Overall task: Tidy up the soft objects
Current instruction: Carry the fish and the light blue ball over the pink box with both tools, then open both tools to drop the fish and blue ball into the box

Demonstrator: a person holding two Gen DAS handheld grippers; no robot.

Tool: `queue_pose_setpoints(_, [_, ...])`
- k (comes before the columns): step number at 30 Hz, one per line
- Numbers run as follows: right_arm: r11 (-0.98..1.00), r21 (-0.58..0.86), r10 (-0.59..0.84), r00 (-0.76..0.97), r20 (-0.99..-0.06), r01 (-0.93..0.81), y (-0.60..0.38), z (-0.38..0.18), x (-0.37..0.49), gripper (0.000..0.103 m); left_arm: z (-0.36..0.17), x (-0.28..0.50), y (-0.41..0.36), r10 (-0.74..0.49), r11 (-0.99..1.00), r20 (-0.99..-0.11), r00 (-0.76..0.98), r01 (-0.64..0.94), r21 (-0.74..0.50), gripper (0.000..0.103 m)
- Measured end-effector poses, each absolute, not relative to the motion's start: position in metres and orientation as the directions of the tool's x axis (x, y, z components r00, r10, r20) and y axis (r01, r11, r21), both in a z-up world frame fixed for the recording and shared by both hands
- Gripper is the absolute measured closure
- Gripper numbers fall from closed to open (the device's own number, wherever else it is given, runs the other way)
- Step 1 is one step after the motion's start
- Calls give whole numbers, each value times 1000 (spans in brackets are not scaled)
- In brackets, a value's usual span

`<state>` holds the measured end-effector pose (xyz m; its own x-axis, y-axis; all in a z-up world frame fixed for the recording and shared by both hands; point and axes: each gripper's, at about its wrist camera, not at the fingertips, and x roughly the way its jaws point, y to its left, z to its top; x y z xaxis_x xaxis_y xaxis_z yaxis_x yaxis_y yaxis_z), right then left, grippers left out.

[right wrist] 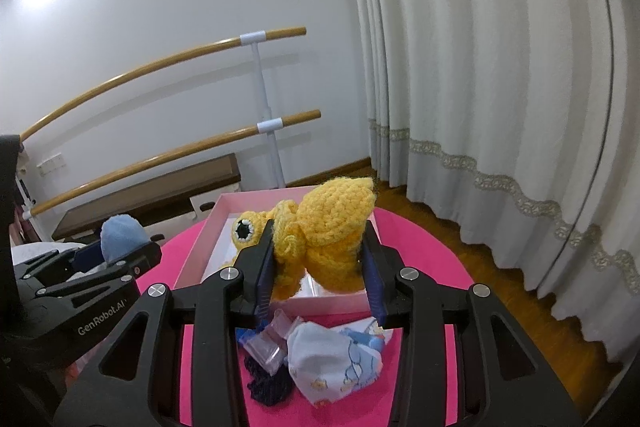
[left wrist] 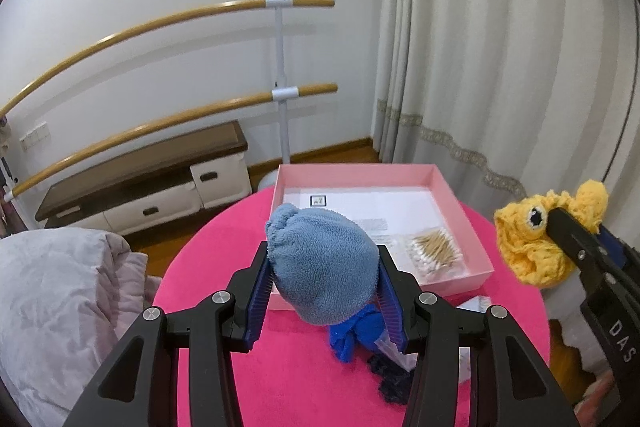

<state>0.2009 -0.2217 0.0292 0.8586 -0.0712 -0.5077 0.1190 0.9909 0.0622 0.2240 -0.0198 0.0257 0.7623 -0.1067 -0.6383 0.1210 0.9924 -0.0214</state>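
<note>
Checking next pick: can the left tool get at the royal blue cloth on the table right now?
Probably not as is. The left tool is shut on the light blue fleece bundle, so it has no free grip. The royal blue cloth lies just below it on the pink table, otherwise uncovered.

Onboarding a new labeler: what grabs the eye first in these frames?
Two held soft things: the left claw grips a blue fleece bundle, and the right claw grips a yellow crochet toy with a big eye. Both hover near the pink box on the magenta round table.
</note>
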Motion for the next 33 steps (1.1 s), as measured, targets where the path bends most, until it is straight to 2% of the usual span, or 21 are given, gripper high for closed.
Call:
queue_pose_setpoints(16, [995,69,-6,729,-685,73,-233,-29,299,67,-18,392,-49,-58,996,-803,594,91,-4,57])
queue_pose_setpoints(22, [996,63,4,678,-735,62,-232,-51,317,65,-31,430,-56,-37,996,-825,564,92,18,57])
queue_pose_setpoints(29, [996,41,-19,659,-752,75,-234,-60,328,51,-46,453,-66,-33,992,-841,540,123,41,54])
queue_pose_setpoints(33, [995,29,-44,663,-748,98,-238,-59,327,36,-54,462,-64,-21,991,-842,539,122,53,35])
